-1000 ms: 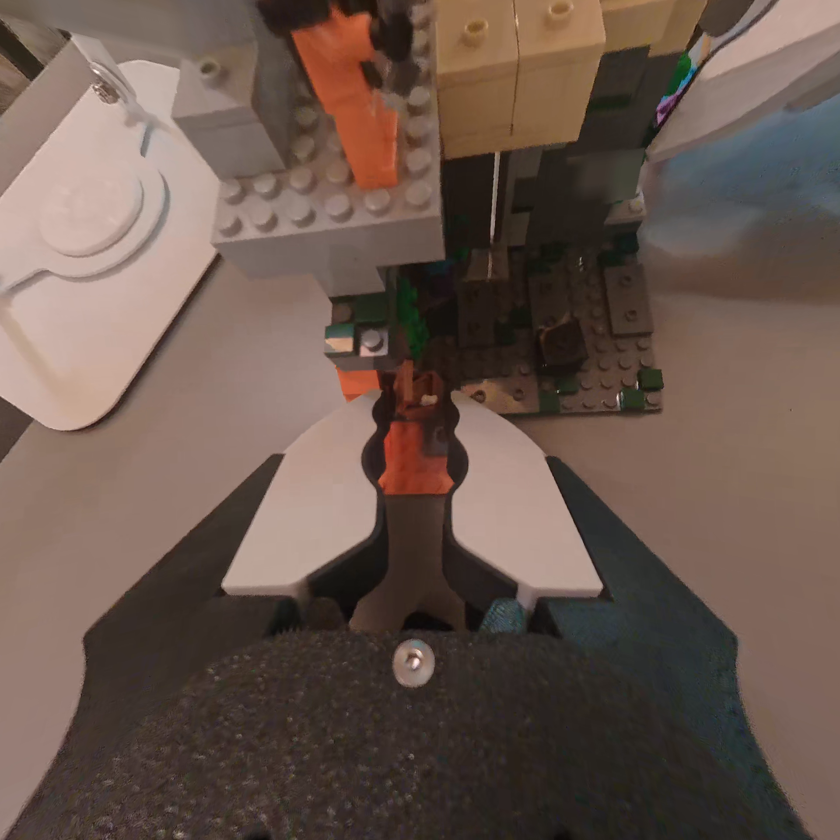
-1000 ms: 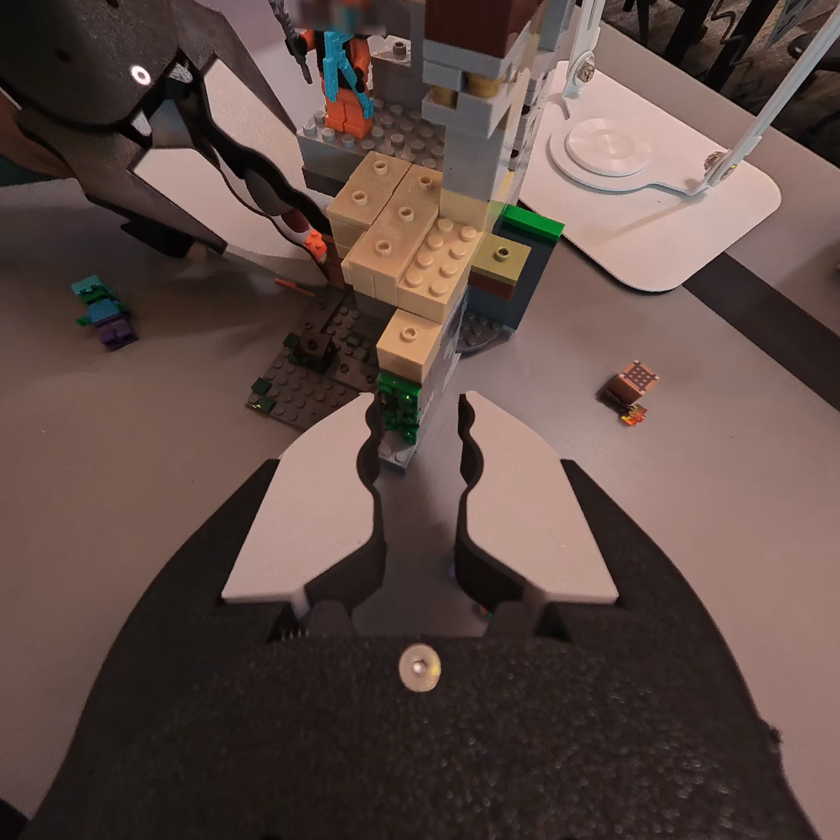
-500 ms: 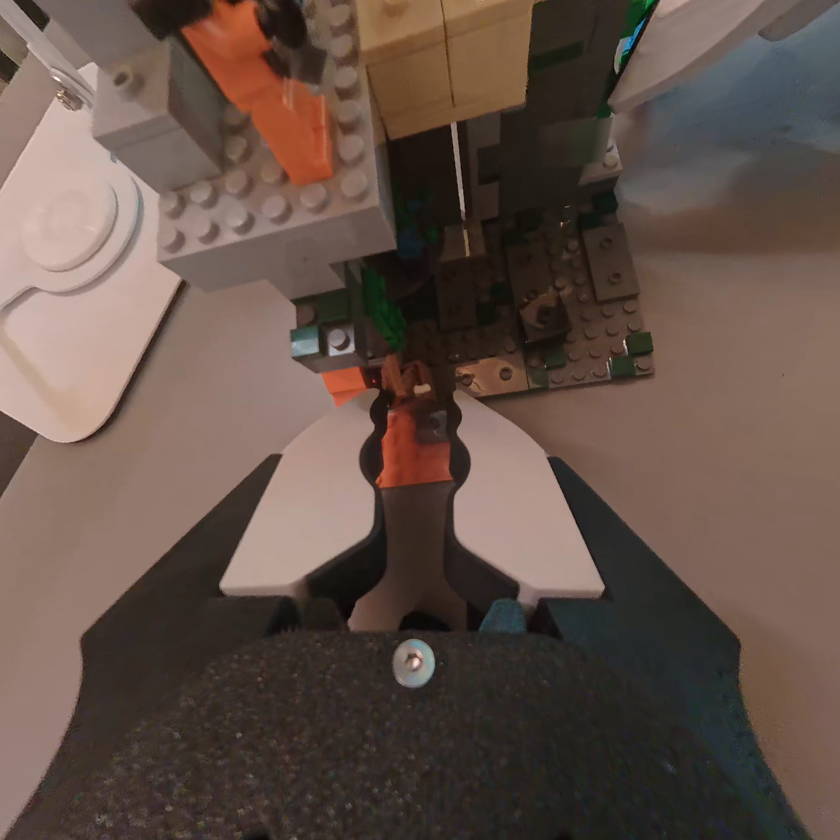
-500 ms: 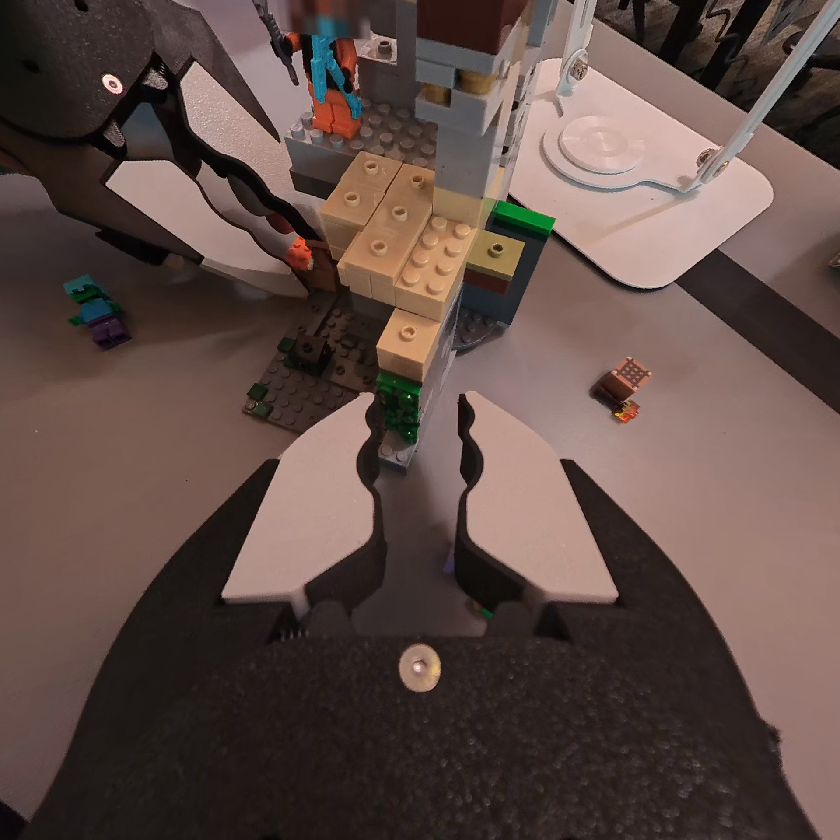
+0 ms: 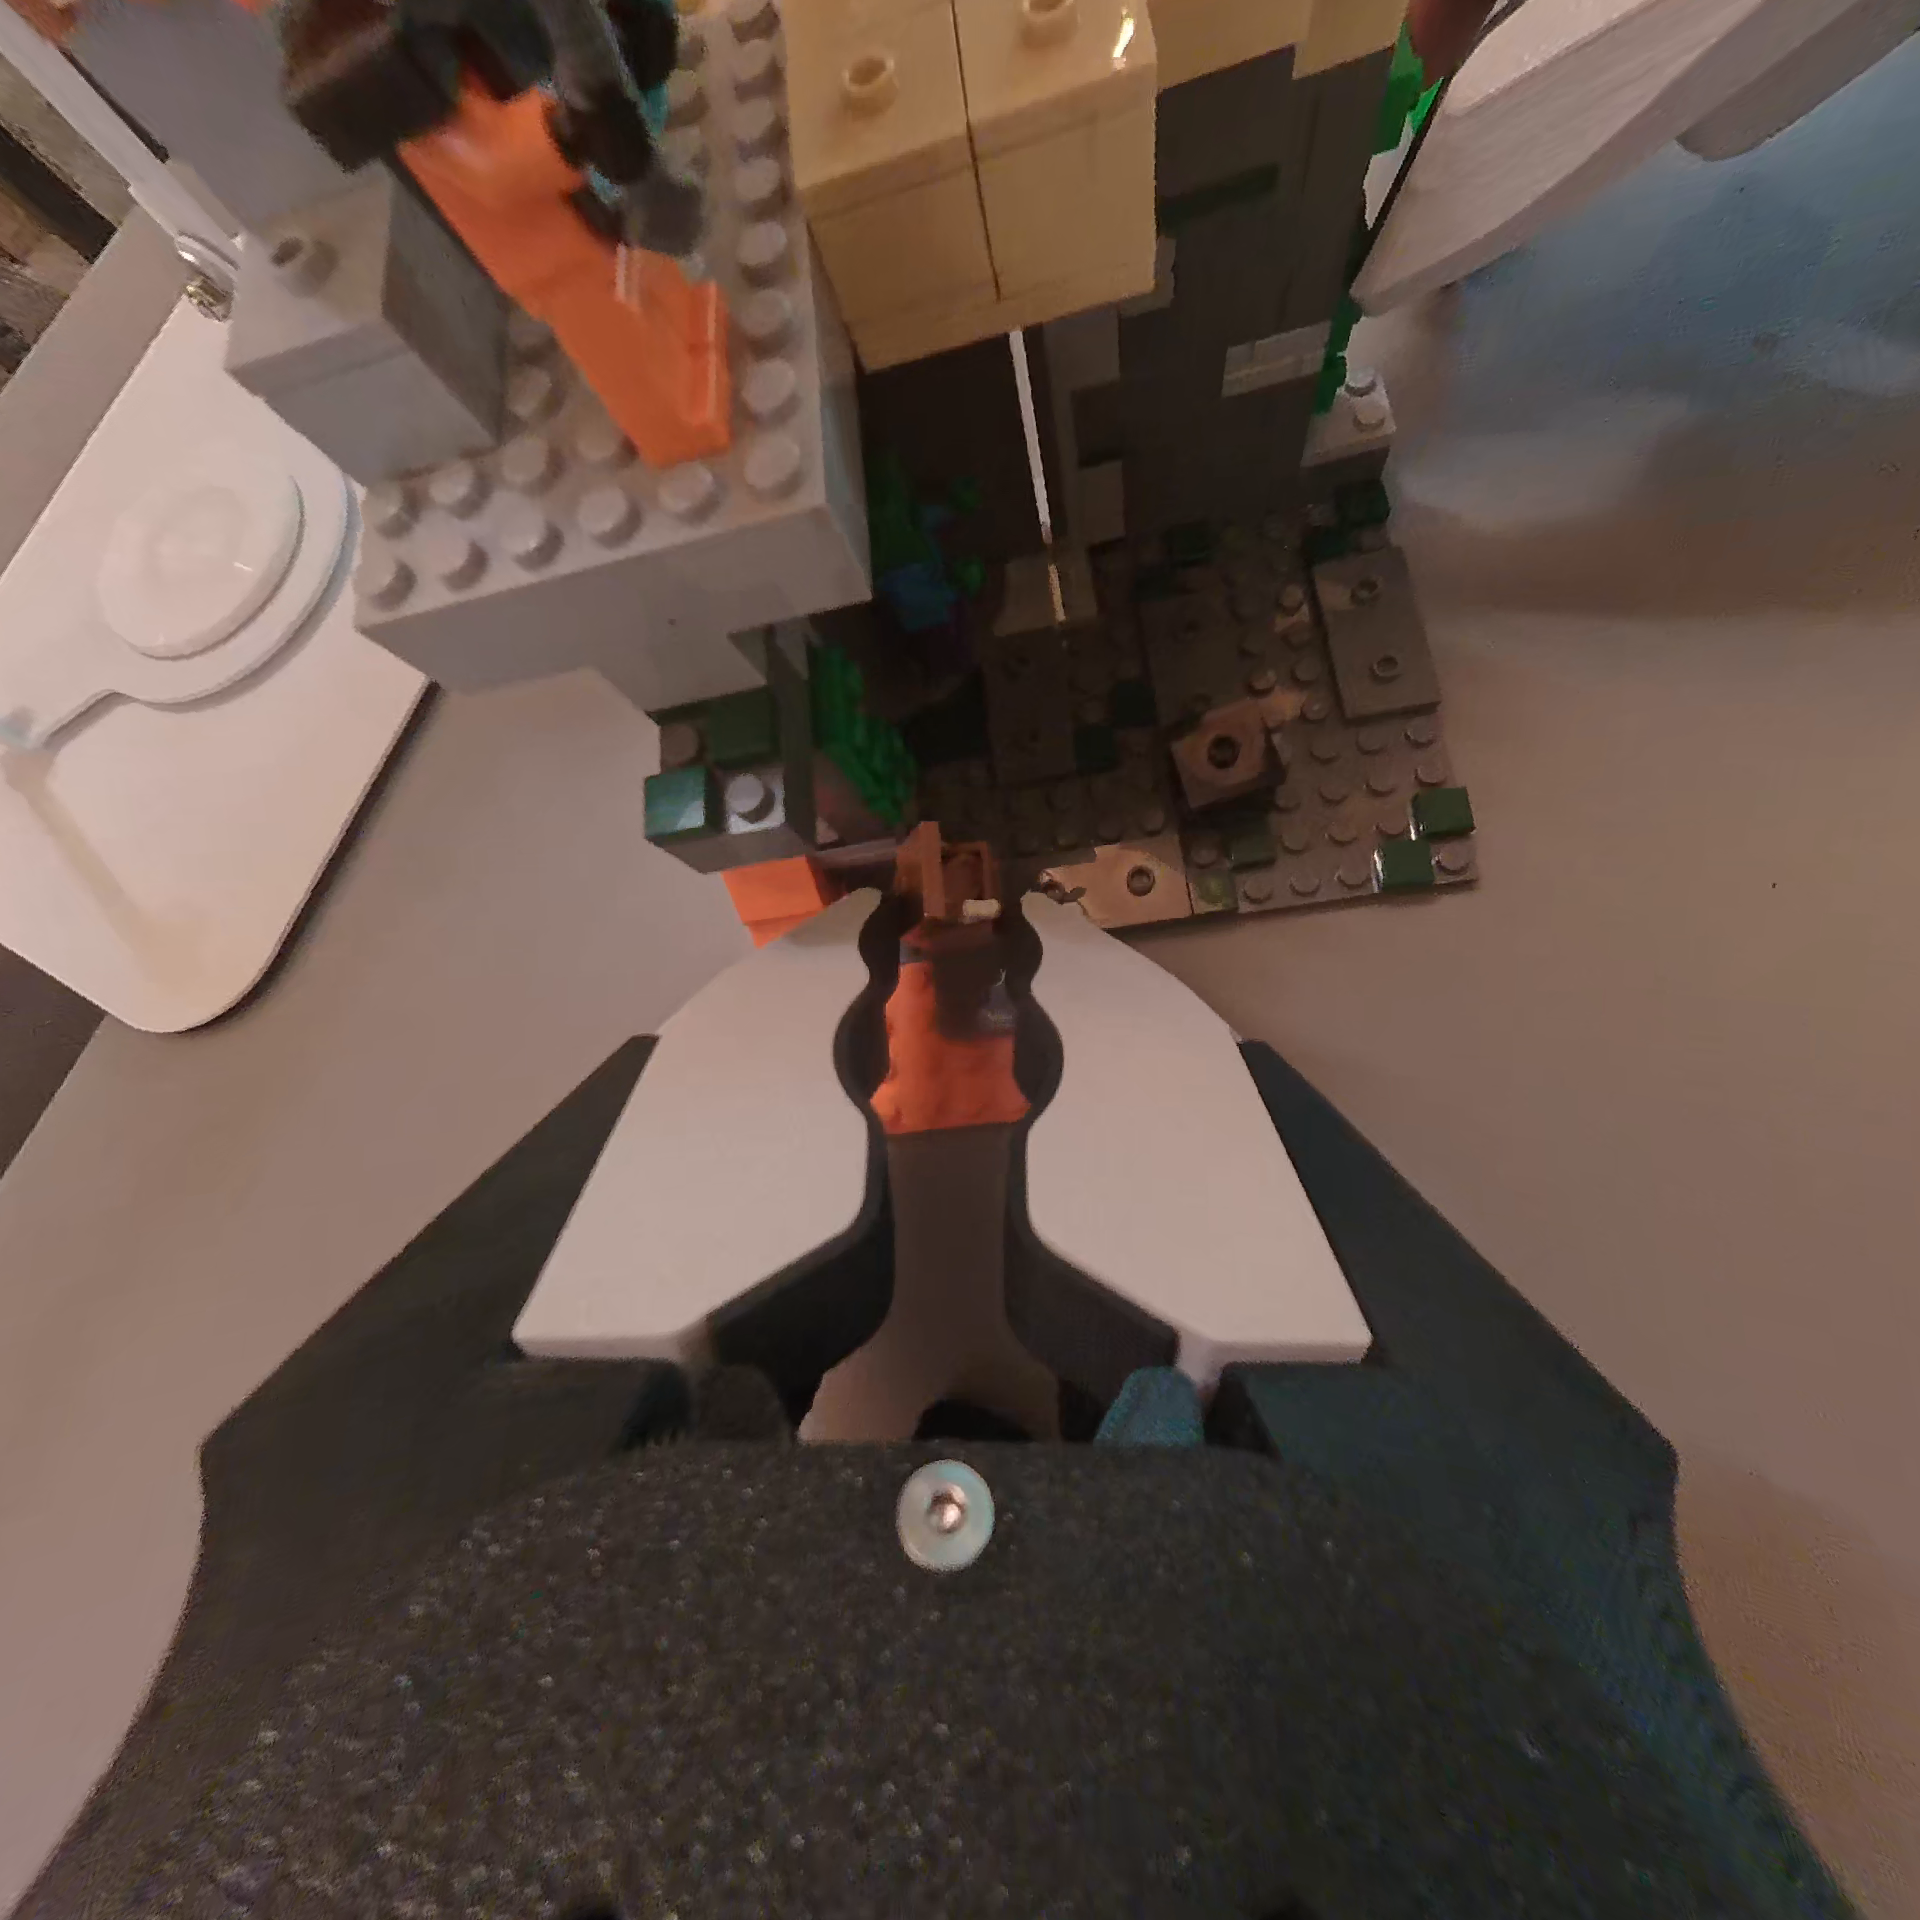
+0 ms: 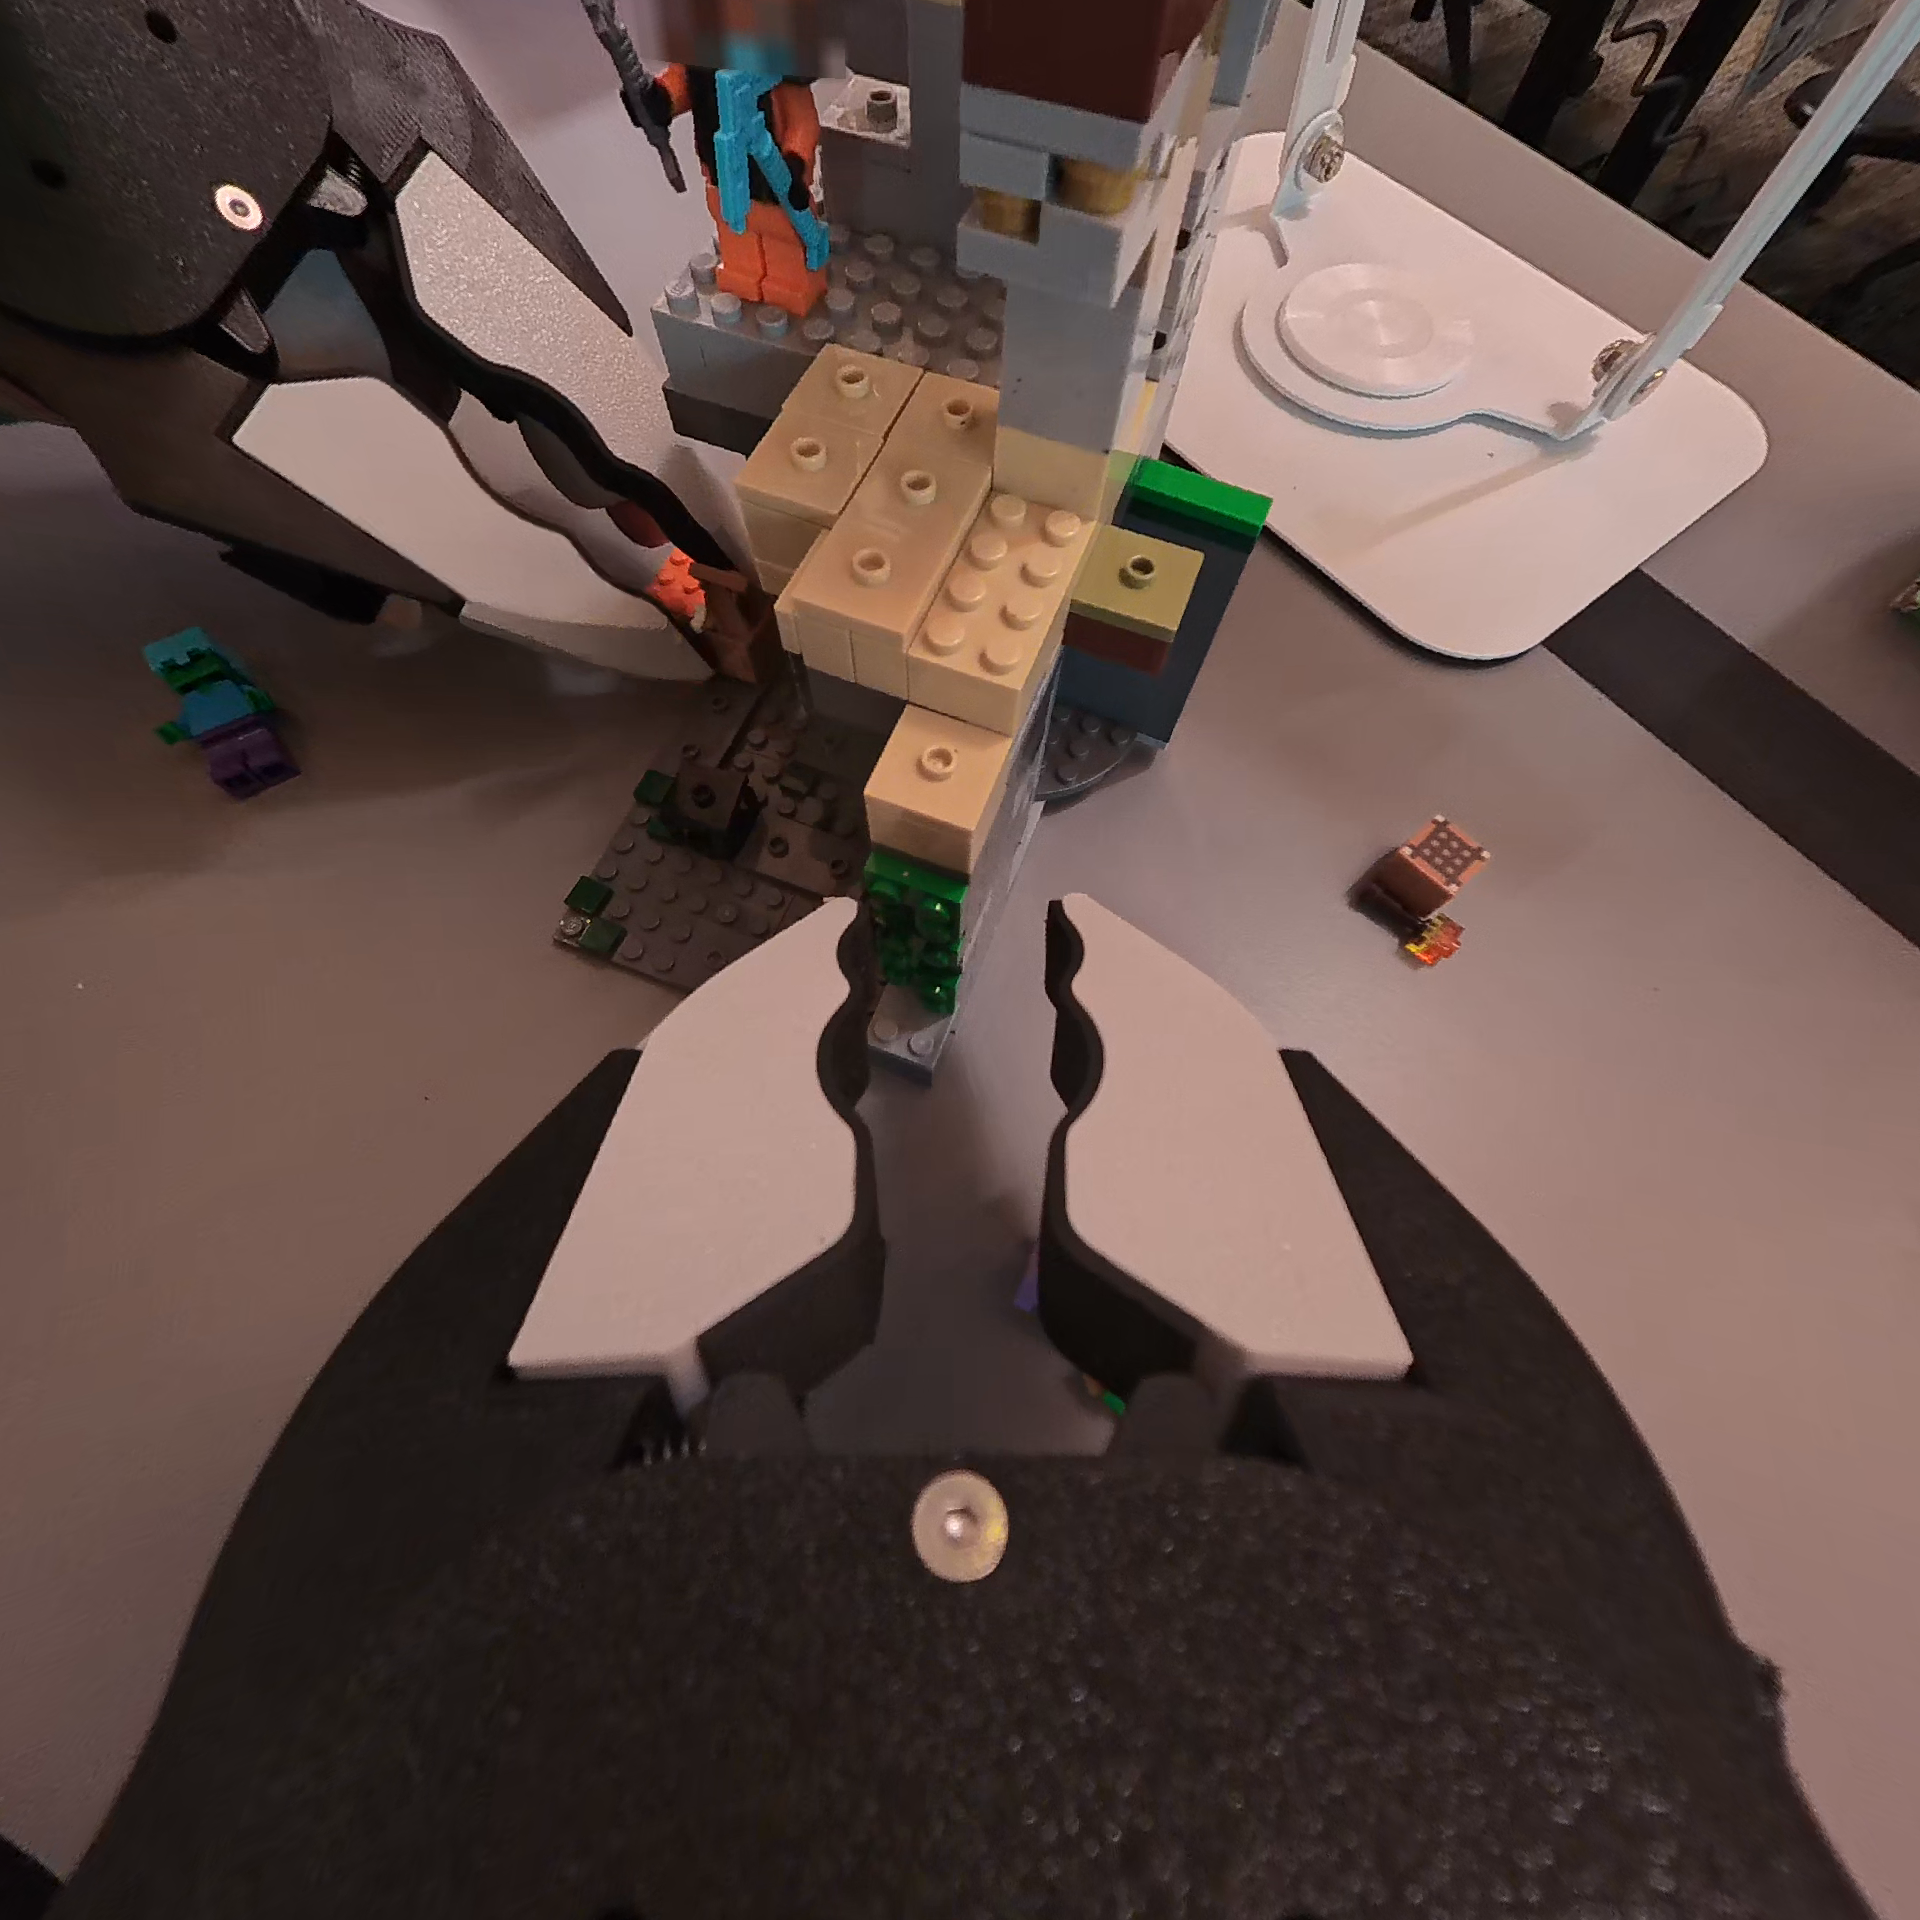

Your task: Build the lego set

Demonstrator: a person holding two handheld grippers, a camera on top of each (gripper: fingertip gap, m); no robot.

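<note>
The lego build [image 6: 935, 582] is a tower of tan and grey bricks on a dark studded baseplate [image 6: 665, 914]. An orange minifigure [image 6: 764, 197] stands on its grey platform [image 5: 582, 540]. My left gripper [image 5: 948, 914] is shut on a small orange and brown lego piece [image 5: 940, 1039], with its tips at the baseplate's near edge [image 5: 1351, 821], under the platform. In the right wrist view the left gripper [image 6: 707, 623] holds the piece [image 6: 681, 587] against the tower's left side. My right gripper [image 6: 954, 920] is open and empty, its fingertips on either side of the green foliage corner [image 6: 914, 935].
A white stand base [image 6: 1455, 499] lies behind the build, also in the left wrist view [image 5: 156, 727]. A small green, blue and purple figure [image 6: 223, 707] lies on the grey table at left. A small brown block with a flame piece [image 6: 1423, 883] lies at right. The left gripper's tips are roughly 12 cm from the right gripper's.
My left gripper has edged in closer to the foot of the build with the orange and brown piece still held. The right gripper has stayed open and almost still.
</note>
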